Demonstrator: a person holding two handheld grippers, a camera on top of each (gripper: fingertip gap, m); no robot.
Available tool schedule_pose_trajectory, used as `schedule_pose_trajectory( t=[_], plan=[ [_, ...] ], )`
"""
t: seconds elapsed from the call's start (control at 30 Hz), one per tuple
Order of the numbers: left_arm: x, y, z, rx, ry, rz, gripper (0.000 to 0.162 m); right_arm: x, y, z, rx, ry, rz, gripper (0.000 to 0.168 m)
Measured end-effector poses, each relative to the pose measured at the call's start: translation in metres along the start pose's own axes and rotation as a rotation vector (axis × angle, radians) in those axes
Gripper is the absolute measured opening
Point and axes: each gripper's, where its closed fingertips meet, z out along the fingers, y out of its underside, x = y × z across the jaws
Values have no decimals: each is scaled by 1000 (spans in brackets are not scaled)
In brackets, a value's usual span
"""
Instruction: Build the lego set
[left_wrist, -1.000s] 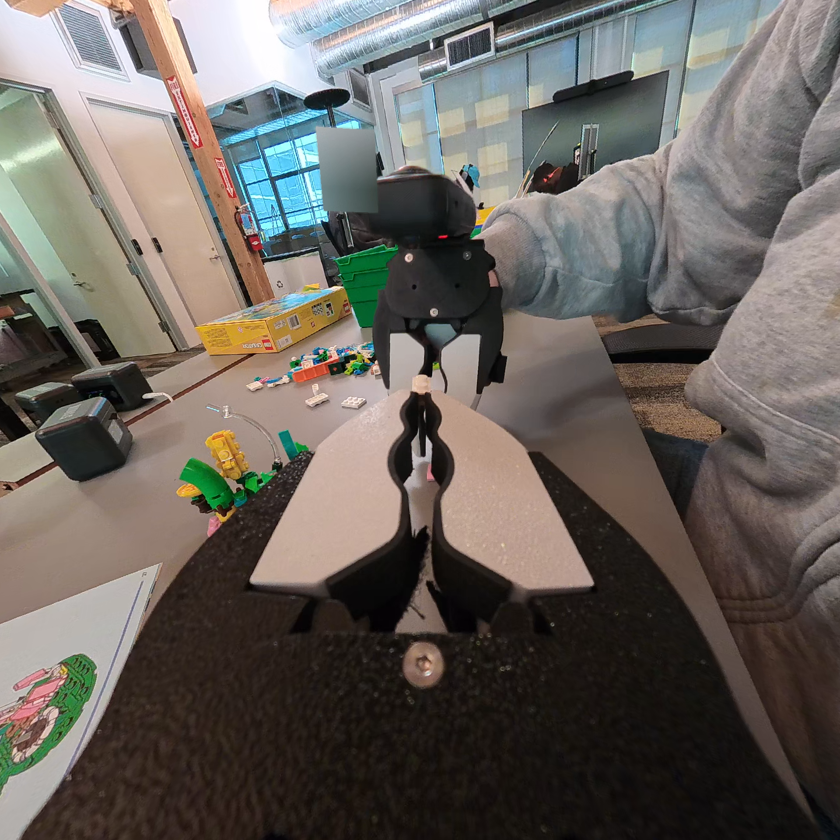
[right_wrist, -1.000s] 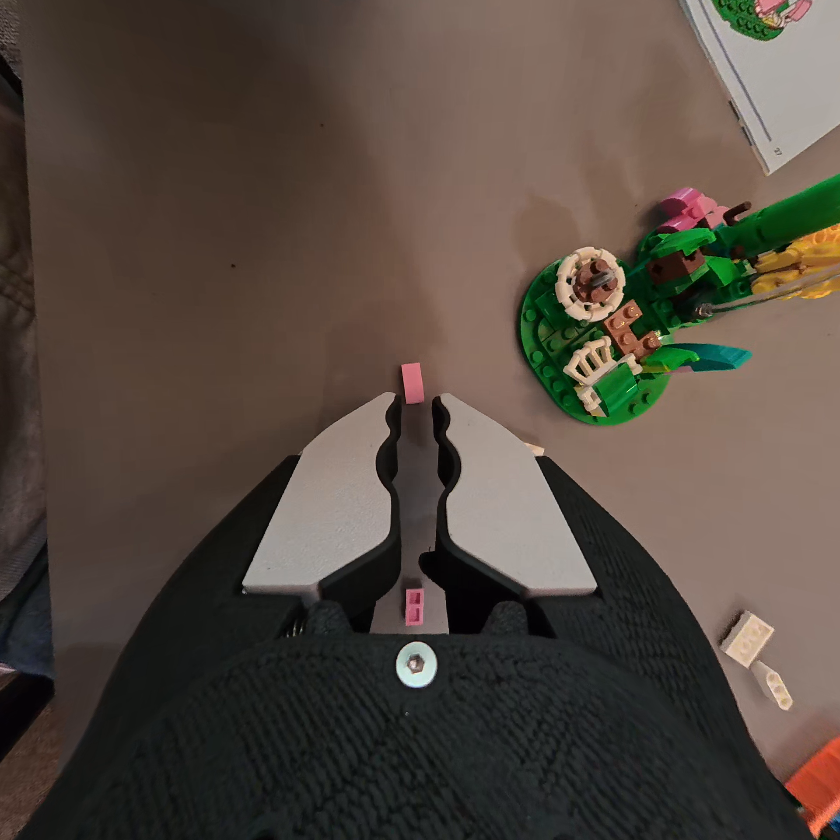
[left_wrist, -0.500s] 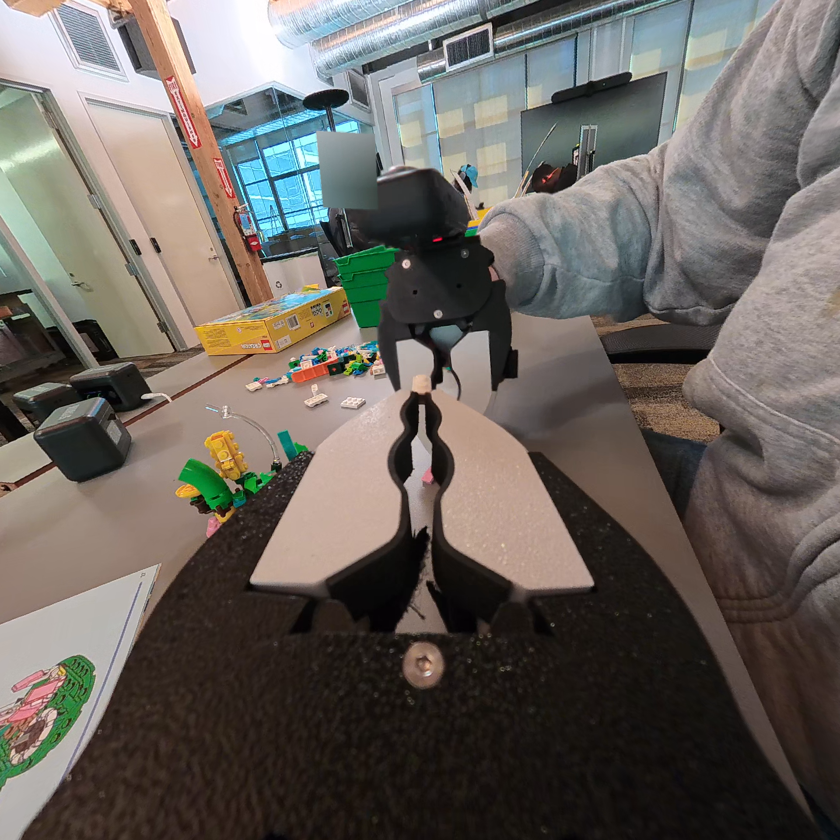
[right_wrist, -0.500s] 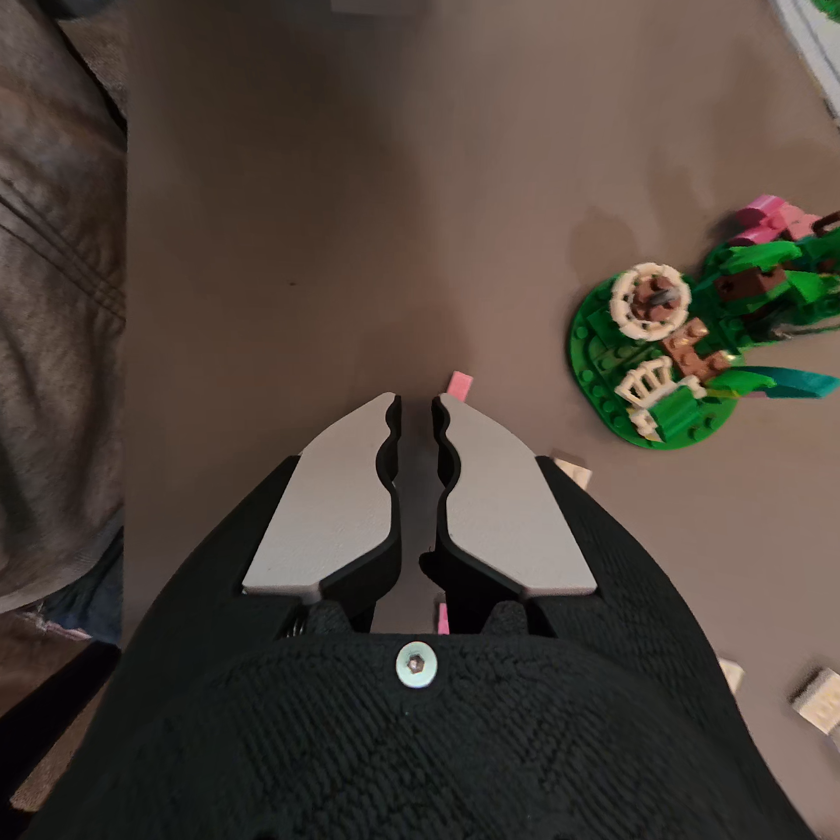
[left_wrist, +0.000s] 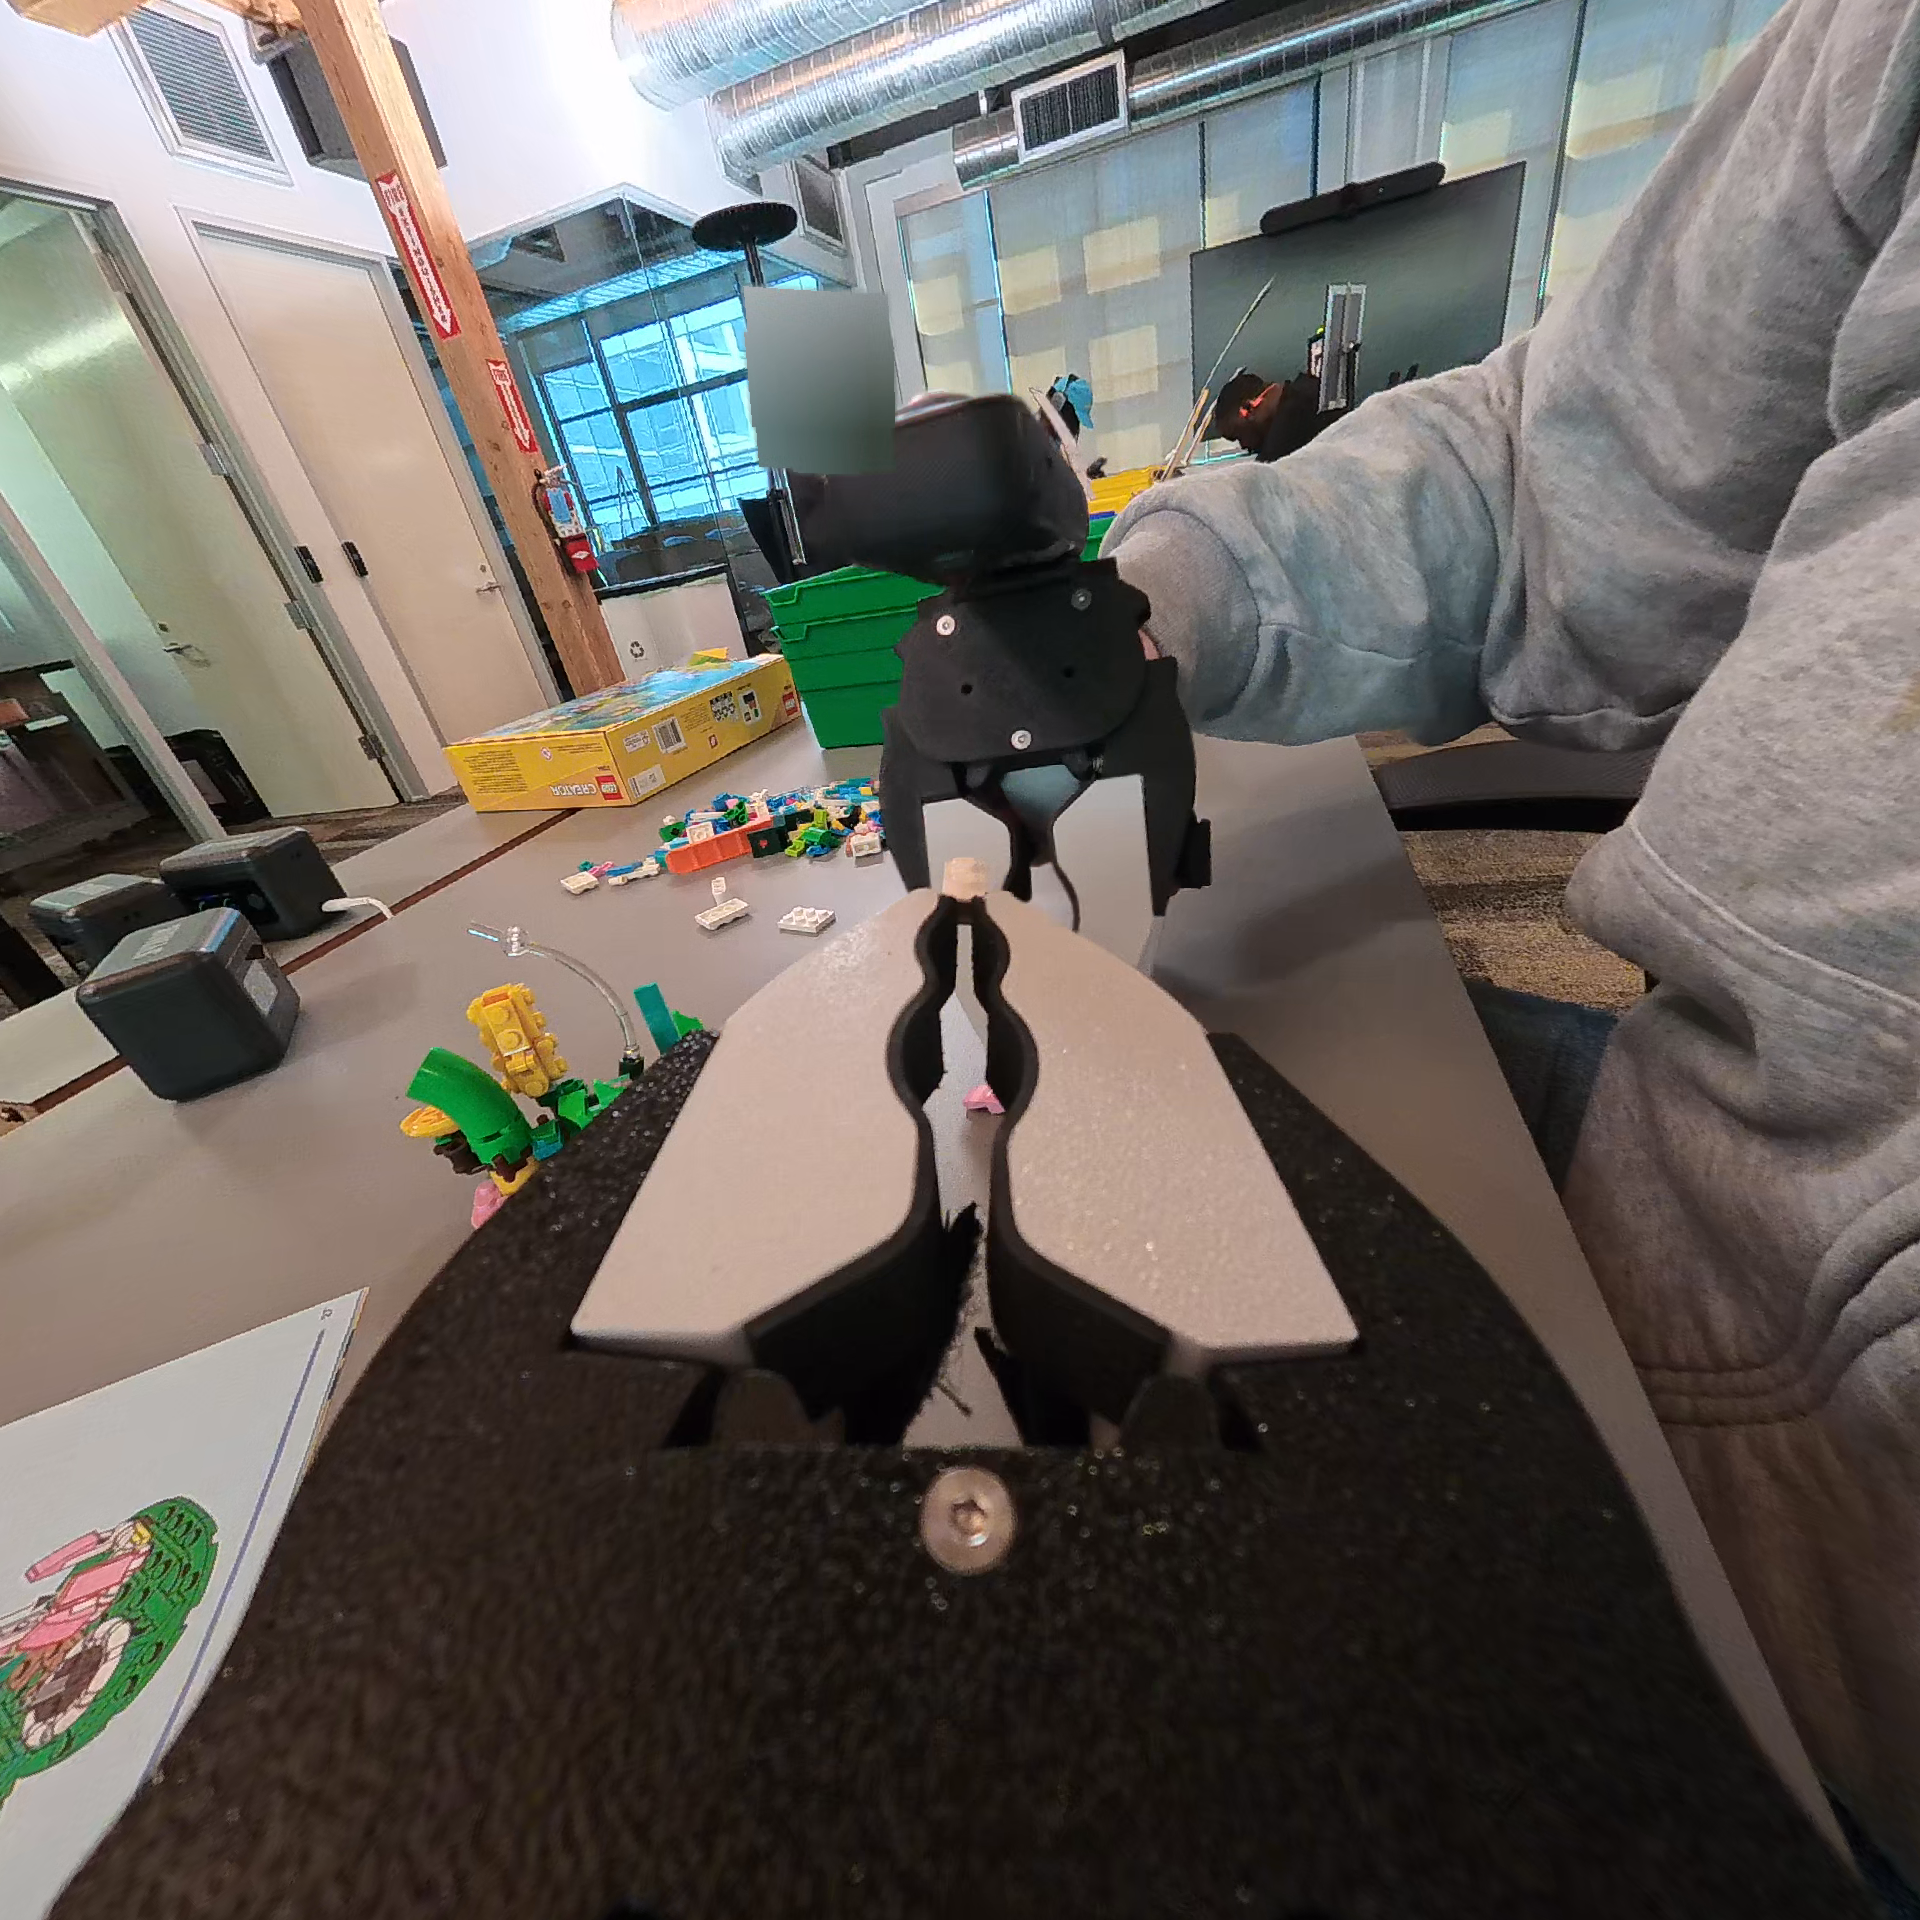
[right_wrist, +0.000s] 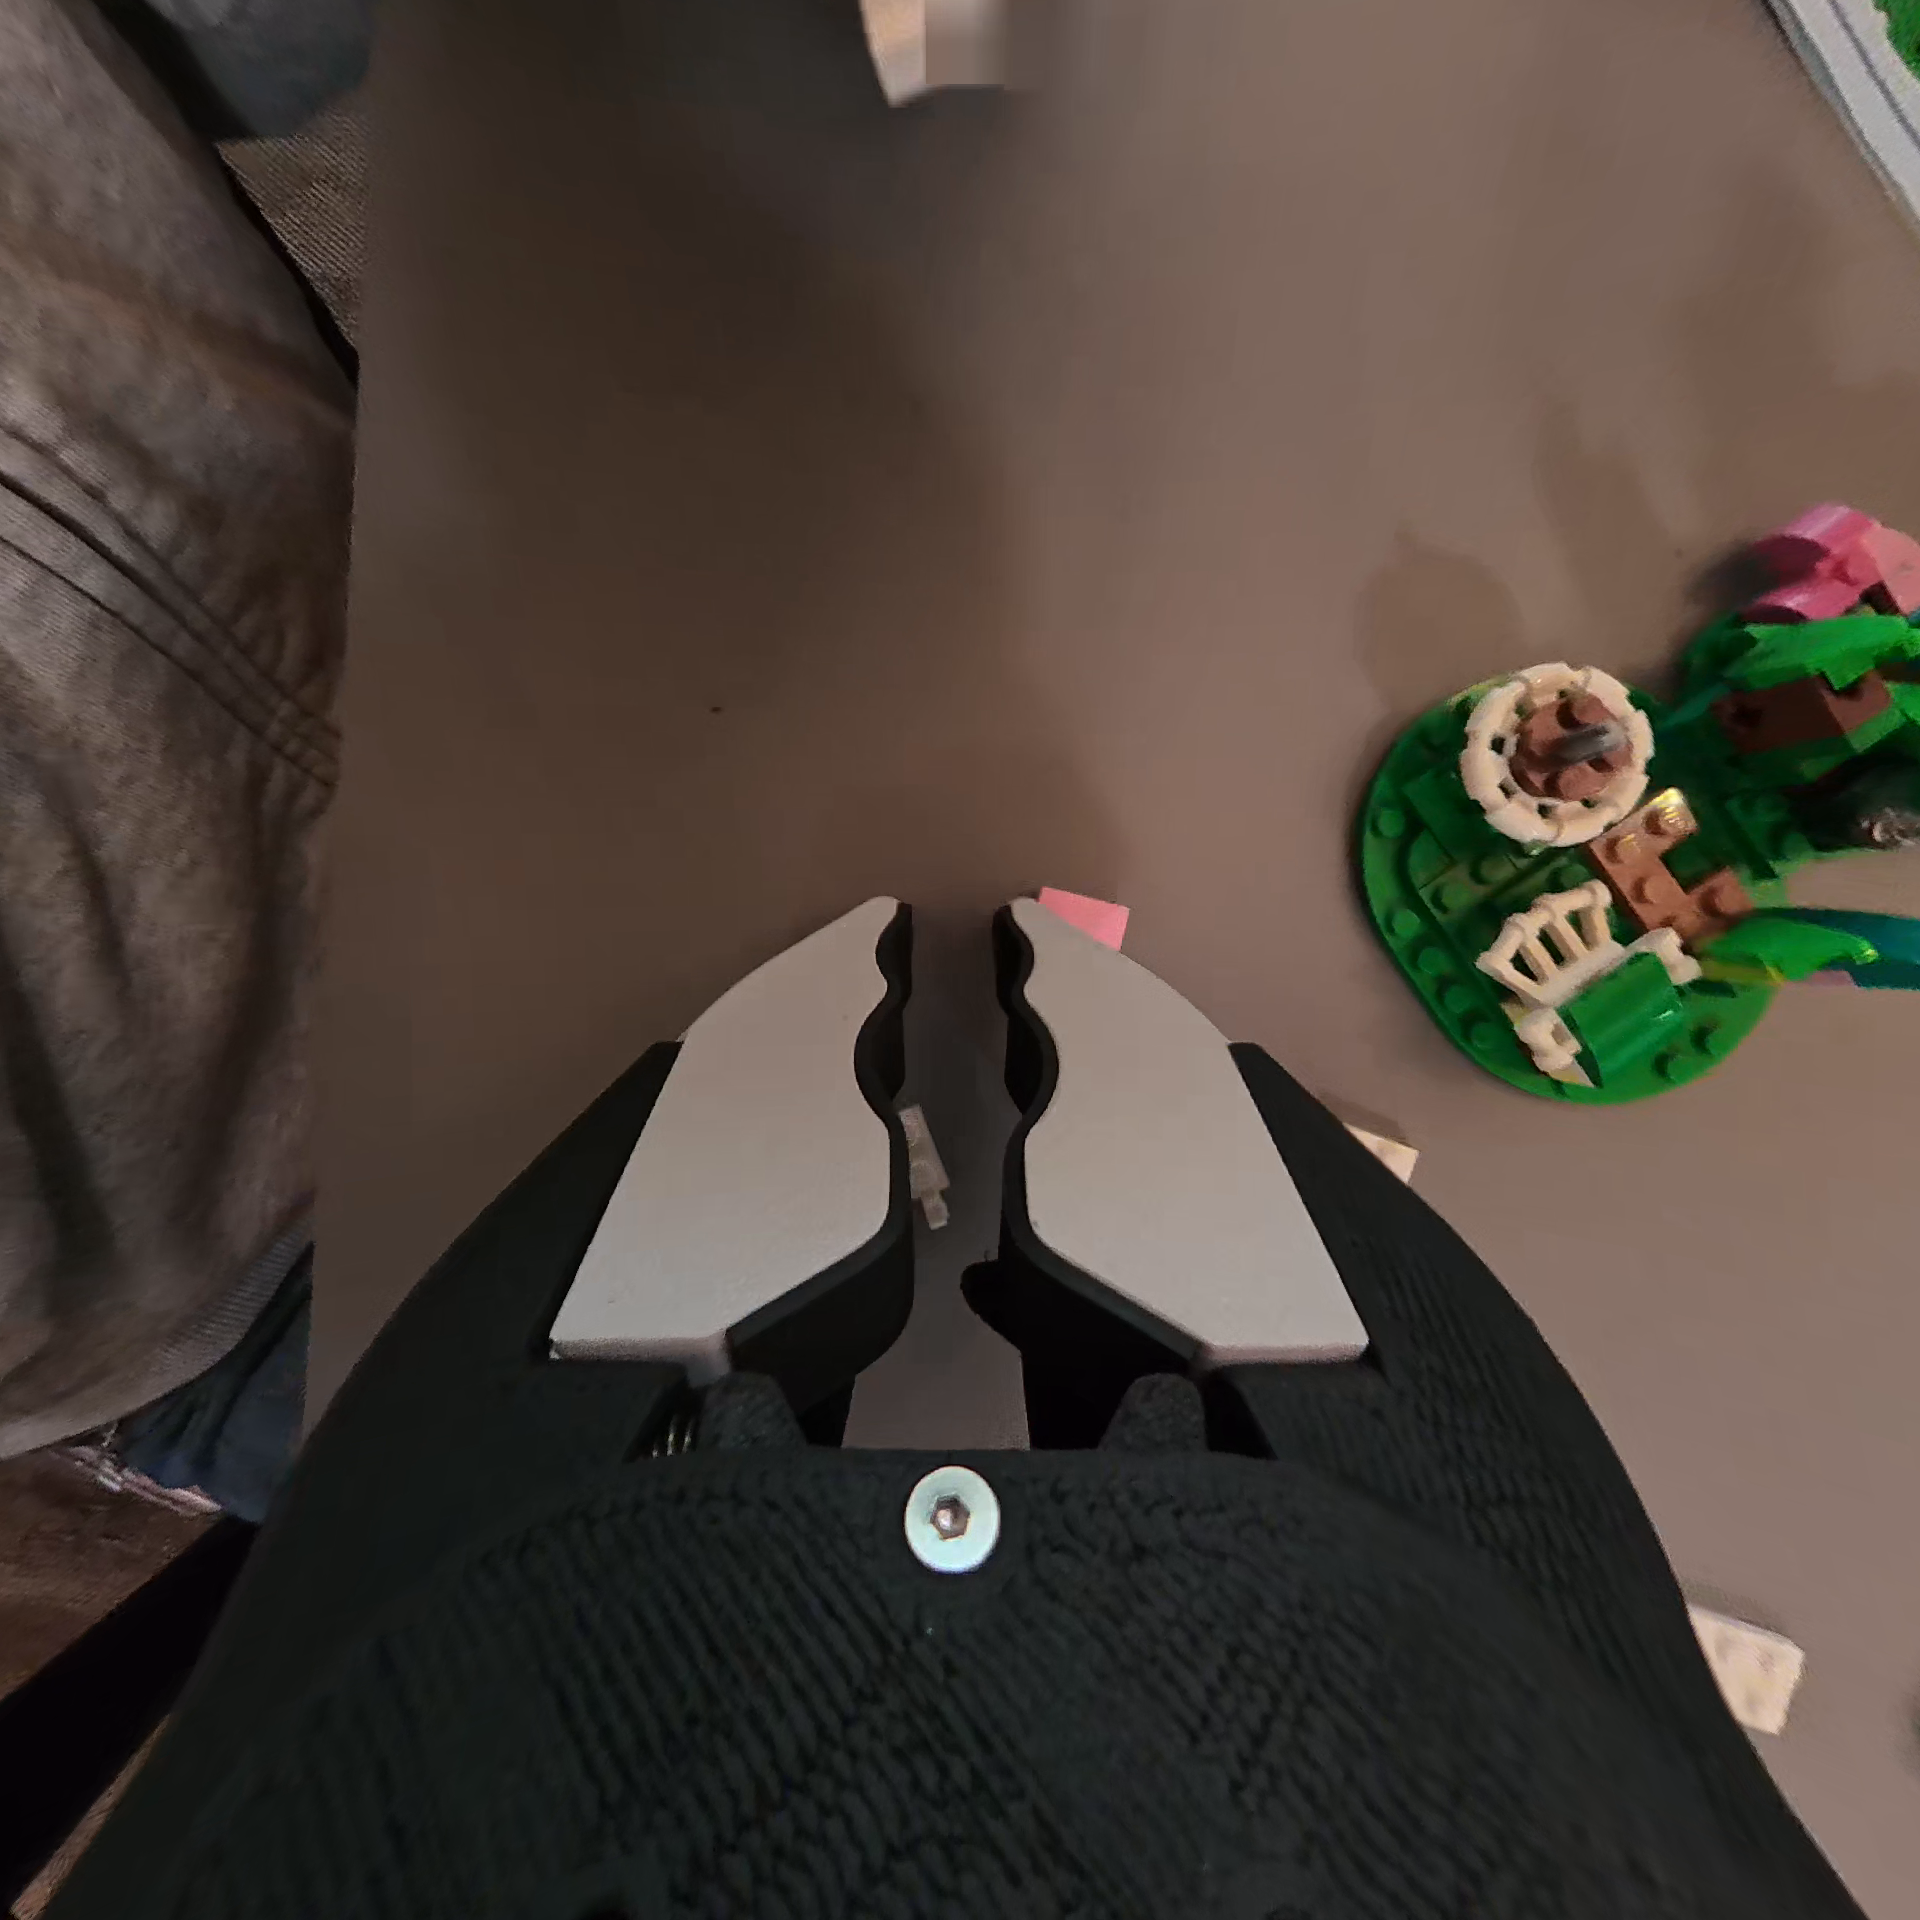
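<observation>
My left gripper (left_wrist: 961, 906) is shut on a small whitish piece (left_wrist: 962, 875) held at its tips above the grey table (left_wrist: 260, 1226). My right gripper (right_wrist: 951, 920) points down at the table, its jaws a narrow gap apart with nothing between the tips. A pink piece (right_wrist: 1086, 914) lies just beyond its right fingertip and also shows in the left wrist view (left_wrist: 982, 1099). A small pale piece (right_wrist: 925, 1164) shows in the gap farther back; I cannot tell whether it lies on the table. The green flower model (right_wrist: 1558, 935) stands to the right and also shows in the left wrist view (left_wrist: 499, 1081).
An instruction booklet (left_wrist: 125, 1538) lies at the near left. Farther back are loose bricks (left_wrist: 769, 831), a yellow box (left_wrist: 623, 743), green bins (left_wrist: 842, 644) and black boxes (left_wrist: 192, 1013). Tan pieces (right_wrist: 1382, 1148) lie by my right gripper. A grey-sleeved arm (left_wrist: 1455, 540) holds it. The tips of one gripper are about 12 cm away from the tips of the other.
My right gripper has swung left over the table, so the pink piece now lies to the right of its tips. The left gripper has stayed still, holding its piece.
</observation>
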Motion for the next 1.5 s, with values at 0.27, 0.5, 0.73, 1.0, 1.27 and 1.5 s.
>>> schedule_pose_trajectory(
  t=[0.27, 0.5, 0.73, 1.0, 1.27, 1.5],
  plan=[
    [1, -1, 0, -1, 4, -1, 2, 9, -1, -10, -49, 47, -500, 17],
    [1, -1, 0, -4, 8, 0, 2, 16, 3, -6, -229, -41, -811, 20],
    [2, -1, 0, -2, 11, -1, 2, 20, 3, 0, -287, -108, -873, 19],
    [2, -2, 0, -1, 12, -3, 2, 19, 2, 3, -291, -142, -803, 8],
    [0, -2, 0, -8, -8, -1, 2, 33, -15, -21, -203, -68, -483, 7],
    [-17, -3, -4, -15, -144, 67, 2, 36, -58, -59, -43, 28, -293, 7]
  ],
)
